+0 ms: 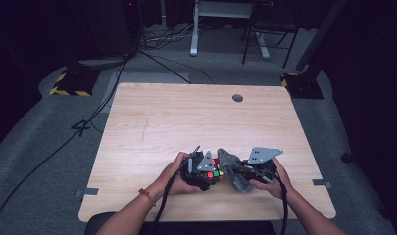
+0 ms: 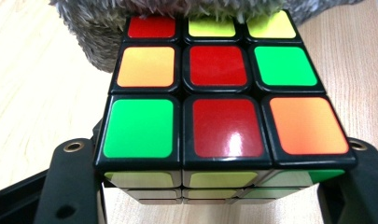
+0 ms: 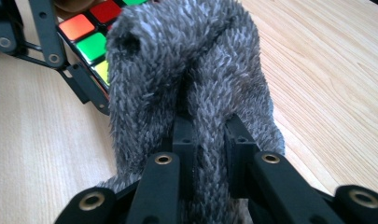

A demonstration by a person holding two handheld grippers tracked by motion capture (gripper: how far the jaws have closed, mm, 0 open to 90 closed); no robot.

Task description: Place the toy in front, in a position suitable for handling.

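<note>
Tongs, left (image 1: 213,172): clamped on a puzzle cube (image 1: 214,169), one jaw on each of two opposite side faces, as the left gripper view shows; the cube (image 2: 224,102) sits square between them with its top face of red, green, orange and yellow tiles towards the camera.

Tongs, right (image 1: 240,172): closed on a grey furry cloth (image 1: 234,169); in the right gripper view a thick fold of the cloth (image 3: 191,88) is pinched between the jaws and the rest stands up ahead of them, its far end lying against the cube (image 3: 91,42).

Location: both items near the middle of the worktop's near edge, touching one another, each in a hand. Worktop (image 1: 186,117): pale wood, round cable hole towards the far edge.

Handling, cube: judged rigid, light, with glossy hard tiles likely to slip under a weak grip; layers may turn if squeezed off centre. Best taken across two opposite faces, pads on the middle layer, as now.

Handling, cloth: judged soft, limp and light, not fragile; it will sag and slide through a loose pinch. Best taken by a bunched fold, not a thin edge.
</note>
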